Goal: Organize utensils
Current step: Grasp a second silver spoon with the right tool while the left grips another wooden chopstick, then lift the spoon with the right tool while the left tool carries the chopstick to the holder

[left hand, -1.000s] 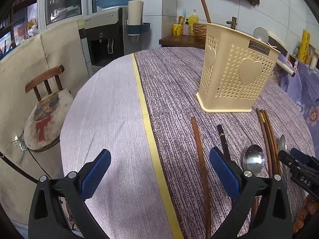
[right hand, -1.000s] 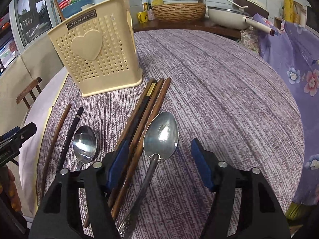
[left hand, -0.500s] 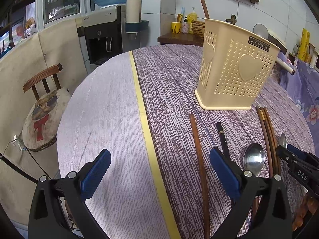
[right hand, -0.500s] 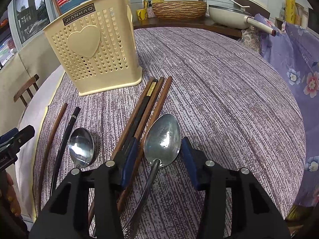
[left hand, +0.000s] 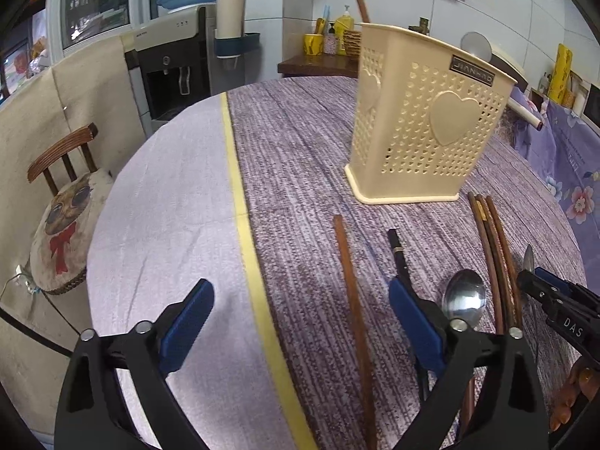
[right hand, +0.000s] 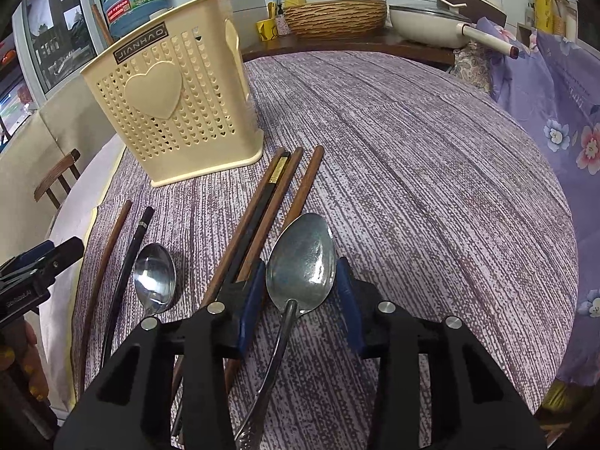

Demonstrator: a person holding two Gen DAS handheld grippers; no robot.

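Right gripper [right hand: 300, 281] closing around spoon [right hand: 302, 258]

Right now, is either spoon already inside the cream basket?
No, both the large spoon and small spoon lie on the tablecloth.

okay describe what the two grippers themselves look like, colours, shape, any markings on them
Both the left gripper and right gripper have a matte black plastic frame, forked into two arms, with silver round bolts at the joints. Each finger ends in a blue textured pad. The right one's side carries white letters "DAS".
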